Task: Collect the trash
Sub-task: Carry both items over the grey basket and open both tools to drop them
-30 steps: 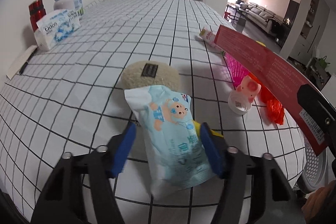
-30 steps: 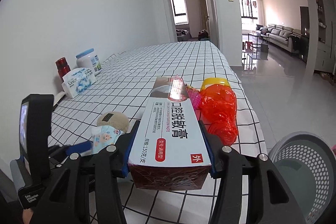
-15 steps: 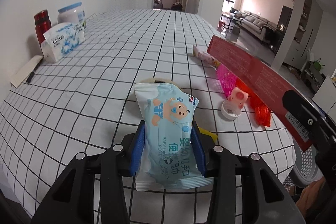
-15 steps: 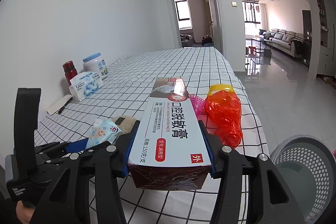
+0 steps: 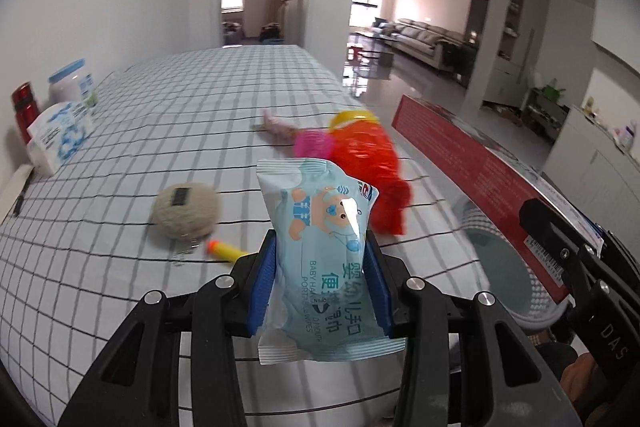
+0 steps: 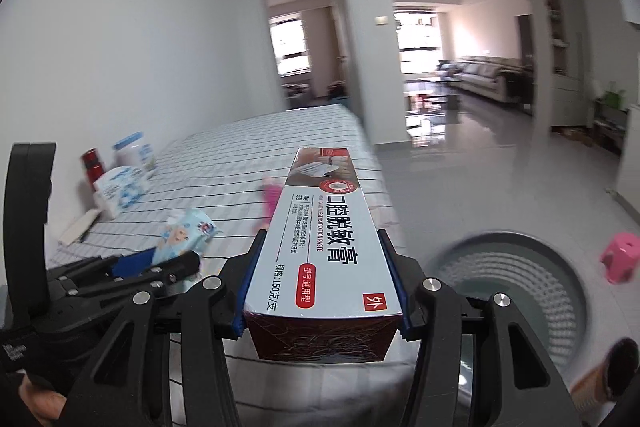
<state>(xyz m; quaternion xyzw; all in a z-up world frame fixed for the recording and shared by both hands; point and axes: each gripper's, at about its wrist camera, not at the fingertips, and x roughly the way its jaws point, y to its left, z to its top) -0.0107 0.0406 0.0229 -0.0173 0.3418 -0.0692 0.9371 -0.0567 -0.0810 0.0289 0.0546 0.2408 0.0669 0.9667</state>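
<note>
L tongs point(image 5: 320, 287) are clenched on the wipes pack point(image 5: 324, 259); I'd just closed them down and the blue pads now press the pack's lower half. It stands up out of the tongs, clear of the tabletop point(image 5: 120, 187). R tongs point(image 6: 320, 291) grasp the toothpaste box point(image 6: 324, 239) near its rear end, so most of the box sticks out ahead.

The bin point(image 6: 516, 283) sits on the floor, below and to the right of my R tongs; from the L tongs it's lower right, partly behind the box.

My worries from here:
- The pack is soft film. The pads squeeze a narrow band, so a quick swing could let it slide or fold out before I'm over the bin.
- The box is long w/ lots of overhang. If I let go while its nose is past the rim, I think it tips out onto the floor, or lands across the rim.
- Both tongs head for the same spot. The box already crosses the L view's right side, so the L tongs could clip it and knock one item loose.
- Both views are blurred, so judging the rim is shaky.
- Still on the tabletop, ahead of the L tongs: red bag point(image 5: 368, 171), yellow bit point(image 5: 224, 249), round beige thing point(image 5: 186, 211). A low sweep might scatter them.
</note>
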